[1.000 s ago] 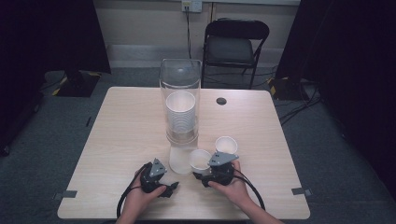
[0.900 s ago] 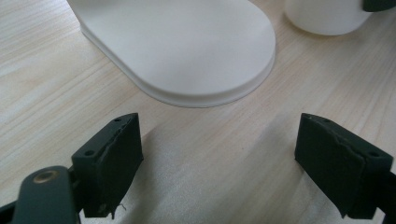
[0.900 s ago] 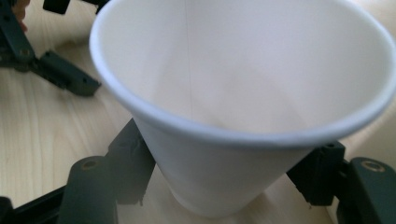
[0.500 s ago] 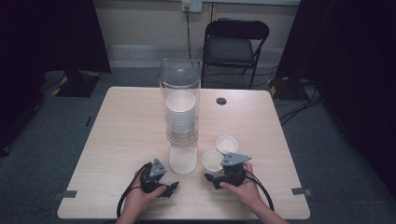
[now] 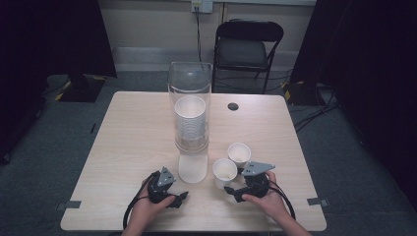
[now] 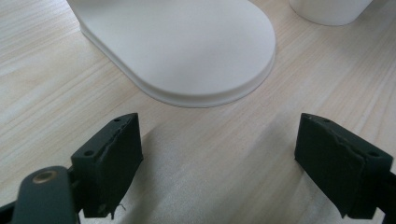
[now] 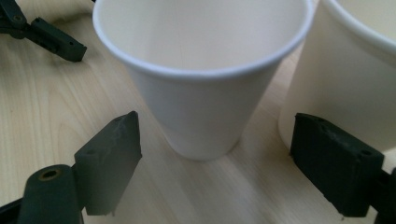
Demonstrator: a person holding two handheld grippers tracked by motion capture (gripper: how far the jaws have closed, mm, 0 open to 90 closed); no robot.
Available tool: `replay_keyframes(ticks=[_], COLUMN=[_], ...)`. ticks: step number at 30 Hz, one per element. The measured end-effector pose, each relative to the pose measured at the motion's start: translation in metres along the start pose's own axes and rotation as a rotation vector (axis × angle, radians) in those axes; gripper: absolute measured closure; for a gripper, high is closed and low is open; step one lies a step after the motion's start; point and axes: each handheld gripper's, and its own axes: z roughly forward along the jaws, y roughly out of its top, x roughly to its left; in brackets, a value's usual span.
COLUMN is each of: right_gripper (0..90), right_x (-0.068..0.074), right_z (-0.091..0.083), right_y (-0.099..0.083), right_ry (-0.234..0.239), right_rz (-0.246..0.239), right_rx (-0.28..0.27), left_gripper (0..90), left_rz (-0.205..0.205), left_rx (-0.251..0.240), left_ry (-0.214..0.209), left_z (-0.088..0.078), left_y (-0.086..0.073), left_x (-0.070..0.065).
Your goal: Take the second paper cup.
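Surface (image 5: 133, 147): pale wood, standing on grey carpet, a chair (image 5: 249, 46) sitting behind its far edge.

Dispenser (image 5: 190, 123): clear tube on a white base, standing upright at mid-surface and holding a stack of cups (image 5: 190, 123). Its rounded base (image 6: 187, 46) is lying just ahead of the left gripper's jaws.

Near cup (image 5: 224, 172): white paper, standing upright, rim up, right of the dispenser base. Far cup (image 5: 239, 154): same kind, standing just beside it, farther back.

Left gripper (image 5: 166, 189): resting on the near surface in the left hand (image 5: 147, 212), jaws standing wide, gripping nothing.

Right gripper (image 5: 247, 182): resting in the right hand (image 5: 268, 201), jaws standing wide either side of the near cup (image 7: 201, 79) without touching it; the far cup (image 7: 345, 70) is sitting at the right jaw.

Black disc (image 5: 233, 106): lying toward the far edge.
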Motion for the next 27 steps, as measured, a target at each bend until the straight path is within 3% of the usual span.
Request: replay_keyframes(ticks=[3,8,27], right_gripper=[14.8,14.7,14.4], right_x=[-0.005,-0.015,-0.041], right_z=[-0.006,-0.016,-0.047], right_y=[-0.003,-0.009,-0.031], right_ry=[-0.021,-0.007,-0.048], right_rz=[-0.002,0.026,0.078], right_rx=[0.001,-0.003,0.008], left_gripper=[14.4,14.4,14.4], left_rz=[0.0,0.001,-0.001], left_rx=[0.0,0.0,0.0], left_ry=[0.0,0.0,0.0], left_z=[0.0,0.0,0.0], left_y=[0.0,0.0,0.0], left_x=[0.0,0.0,0.0])
